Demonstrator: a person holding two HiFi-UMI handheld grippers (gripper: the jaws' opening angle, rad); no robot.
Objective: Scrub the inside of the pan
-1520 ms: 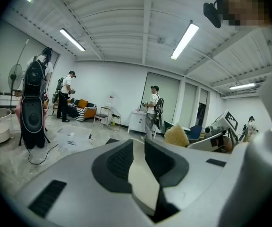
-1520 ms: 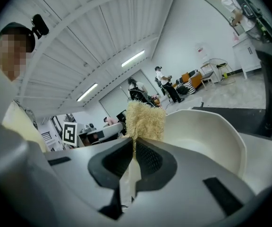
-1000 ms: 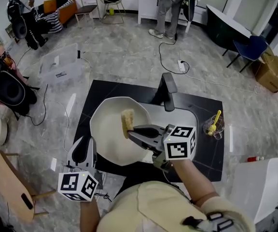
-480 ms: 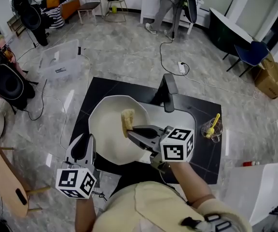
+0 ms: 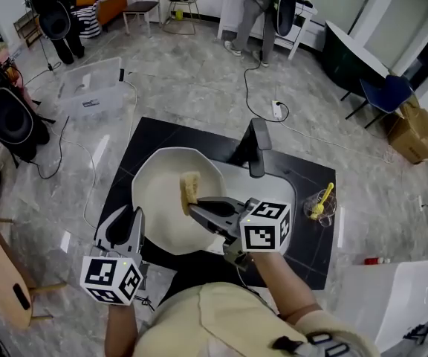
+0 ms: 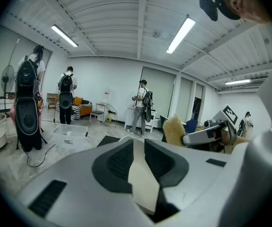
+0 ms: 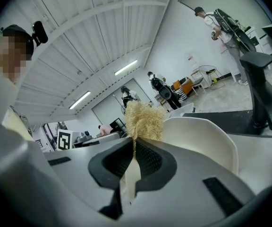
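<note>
A cream pan [image 5: 158, 199] lies in the sink [image 5: 277, 192] of a black counter [image 5: 154, 136]. My right gripper [image 5: 194, 205] is shut on a tan fibrous sponge [image 5: 190, 187], which stands against the pan's inner surface near its middle. In the right gripper view the sponge [image 7: 144, 119] sticks out beyond the jaws, with the pan's wall [image 7: 202, 136] just behind. My left gripper [image 5: 131, 218] sits at the pan's near left rim. Its jaws are closed with a cream strip between the pads [image 6: 138, 148]. The left gripper view also shows the sponge [image 6: 175, 130] from the side.
A black faucet [image 5: 257, 146] rises at the far side of the sink. A clear cup with a yellow brush [image 5: 322, 199] stands on the counter to the right. On the floor beyond are a clear plastic bin [image 5: 91, 88] and cables. People stand at the back.
The whole view has drifted slightly left and down. The right gripper still keeps the sponge at about the same spot in the pan. The left gripper keeps its hold at the rim.
</note>
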